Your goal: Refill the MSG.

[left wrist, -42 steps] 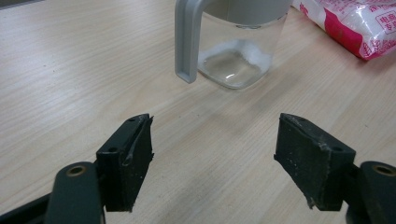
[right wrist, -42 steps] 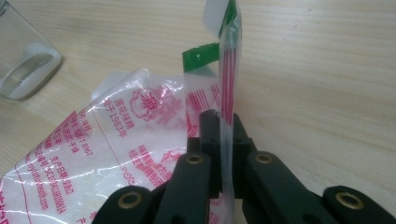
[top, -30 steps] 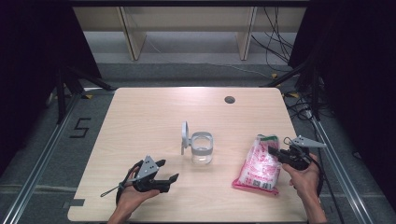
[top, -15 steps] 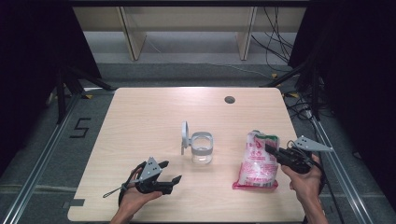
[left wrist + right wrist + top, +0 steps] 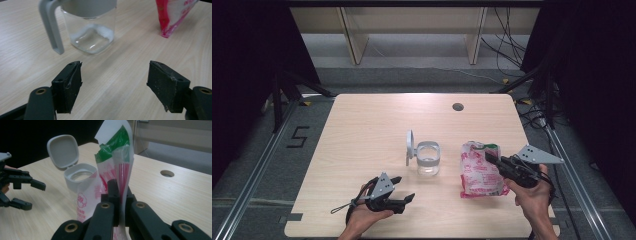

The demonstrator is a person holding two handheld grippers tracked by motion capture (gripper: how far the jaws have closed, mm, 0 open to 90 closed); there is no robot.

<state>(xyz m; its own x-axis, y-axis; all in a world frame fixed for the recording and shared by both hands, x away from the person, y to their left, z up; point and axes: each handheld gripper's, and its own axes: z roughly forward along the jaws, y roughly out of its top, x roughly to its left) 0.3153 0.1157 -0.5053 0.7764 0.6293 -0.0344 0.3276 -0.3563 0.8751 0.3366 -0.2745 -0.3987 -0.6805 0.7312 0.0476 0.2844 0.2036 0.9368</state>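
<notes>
High view: wooden table (image 5: 362, 130) fills the centre of the frame. A clear jar (image 5: 428, 160) with grey collar sits just below centre, its hinged lid (image 5: 410, 145) flipped open and standing on edge at the jar's left. A pink-and-white bag (image 5: 479, 170) is at lower right of centre, well apart from the jar, its green-trimmed top toward the upper right. The right gripper (image 5: 492, 159), lower right, has its jaws closed on the bag's upper edge; the hand (image 5: 532, 192) grips it from below. The left gripper (image 5: 404, 189) is at lower left, jaws spread apart, nothing between them, aimed toward the jar from the near side. A round hole (image 5: 457, 106) in the table is at upper right.

Left gripper view: both black jaws rise from the bottom corners, wide apart, over bare wood. The jar (image 5: 91, 27) stands at upper centre, a thin white residue on its bottom; the grey lid (image 5: 50, 27) hangs at its left. Bag corner (image 5: 172, 15) is at upper right.

Right gripper view: jaws pressed together at bottom centre, pinching the bag (image 5: 117, 170), which stands upright above them. Open jar (image 5: 77, 178) and raised lid (image 5: 62, 151) are at left, just behind the bag. The left gripper (image 5: 30, 195) is at the far left edge, jaws parted.
</notes>
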